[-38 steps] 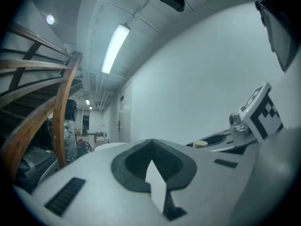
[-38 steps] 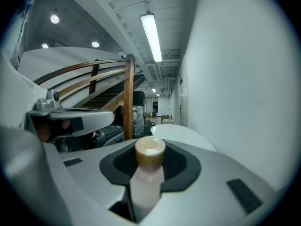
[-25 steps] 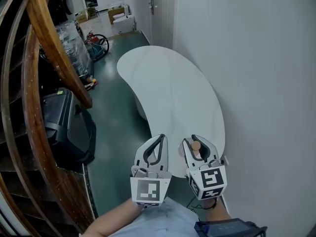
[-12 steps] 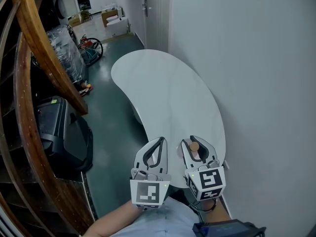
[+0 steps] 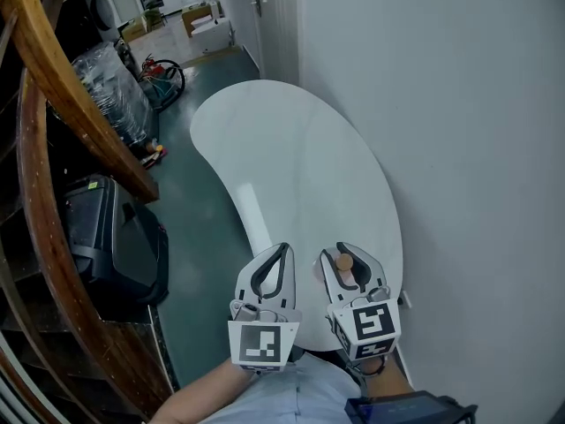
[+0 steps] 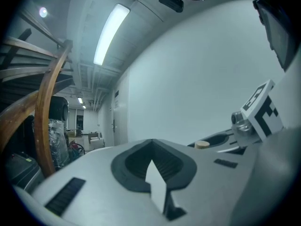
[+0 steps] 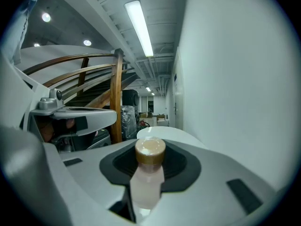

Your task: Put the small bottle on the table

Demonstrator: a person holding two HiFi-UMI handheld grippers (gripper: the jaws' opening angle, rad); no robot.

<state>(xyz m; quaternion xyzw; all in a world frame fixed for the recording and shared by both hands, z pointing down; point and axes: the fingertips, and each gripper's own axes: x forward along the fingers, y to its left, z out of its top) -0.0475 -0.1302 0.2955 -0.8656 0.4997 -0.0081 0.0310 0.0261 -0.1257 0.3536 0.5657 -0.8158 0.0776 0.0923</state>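
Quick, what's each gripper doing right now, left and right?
Left gripper: closed, nothing in it.
Right gripper: closed on the small bottle.

Small bottle (image 5: 344,261): one
Tongs: two, left tongs (image 5: 284,249) and right tongs (image 5: 346,253)
Surface (image 5: 291,157): one
Marker cubes: two, left cube (image 5: 263,343) and right cube (image 5: 368,325)

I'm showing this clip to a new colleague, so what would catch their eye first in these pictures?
First comes the small bottle with its tan cap, upright and clamped in the right claw over the near end of the white curved table, which runs along the pale wall. Beside it the left claw is empty, and curved wooden stair rails sweep down the left side.
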